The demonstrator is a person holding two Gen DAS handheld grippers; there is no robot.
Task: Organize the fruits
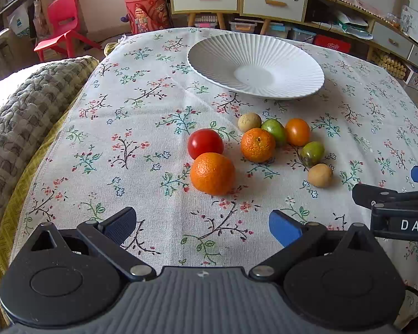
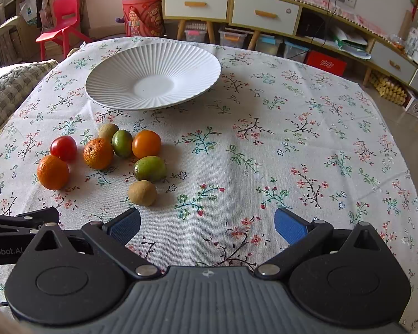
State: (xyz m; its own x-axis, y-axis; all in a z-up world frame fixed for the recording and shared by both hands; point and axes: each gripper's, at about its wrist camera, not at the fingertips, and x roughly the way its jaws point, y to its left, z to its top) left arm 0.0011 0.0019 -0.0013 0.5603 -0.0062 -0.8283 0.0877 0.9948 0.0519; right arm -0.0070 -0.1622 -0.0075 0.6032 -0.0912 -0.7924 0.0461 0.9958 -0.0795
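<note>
Flowered tablecloth (image 1: 142,150) over a table; white ribbed plate (image 1: 292,55) at the far side, bare; fruits (image 1: 257,144) clustered on the cloth just before it. Left gripper (image 1: 202,224) and right gripper (image 2: 207,224): jaws spread wide, holding nothing, above the near cloth.

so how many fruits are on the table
8, none in the plate: red tomato, two oranges, orange tomato, two green, two brown.

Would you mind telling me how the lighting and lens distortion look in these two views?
Left wrist view: overexposed daylight at the left edge, the tablecloth bowed by fisheye, soft shadows right of the large orange. Right wrist view: even light, the white plate sharp, cabinets curved at the rim.
</note>
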